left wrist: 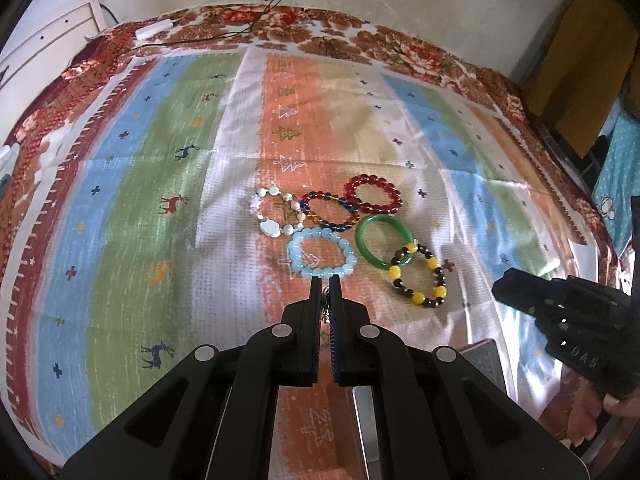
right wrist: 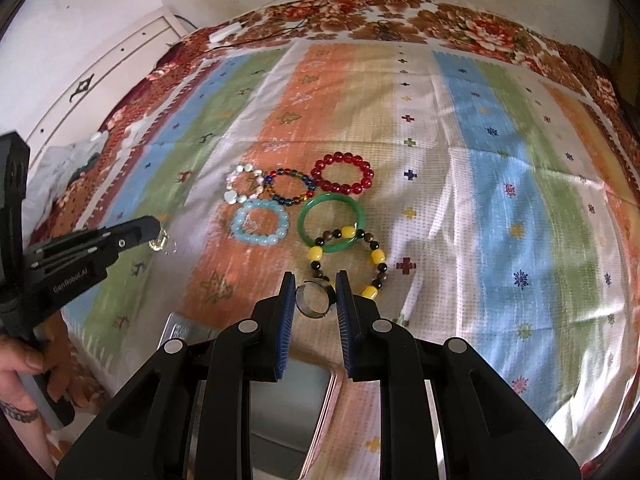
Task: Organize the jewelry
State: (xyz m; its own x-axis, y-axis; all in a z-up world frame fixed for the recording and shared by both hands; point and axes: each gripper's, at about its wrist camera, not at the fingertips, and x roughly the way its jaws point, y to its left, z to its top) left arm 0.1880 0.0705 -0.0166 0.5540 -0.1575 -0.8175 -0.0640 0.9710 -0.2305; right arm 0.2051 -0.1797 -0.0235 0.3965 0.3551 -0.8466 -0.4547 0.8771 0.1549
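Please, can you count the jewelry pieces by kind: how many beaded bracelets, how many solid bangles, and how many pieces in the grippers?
Beaded bracelets on the cloth: 5
Solid green bangle: 1
Ring in the right gripper: 1
Small clear piece in the left gripper: 1
Total: 8

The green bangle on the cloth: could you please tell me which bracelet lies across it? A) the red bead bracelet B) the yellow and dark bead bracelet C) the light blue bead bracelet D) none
B: the yellow and dark bead bracelet overlaps the near rim of the green bangle; the others lie apart from it.
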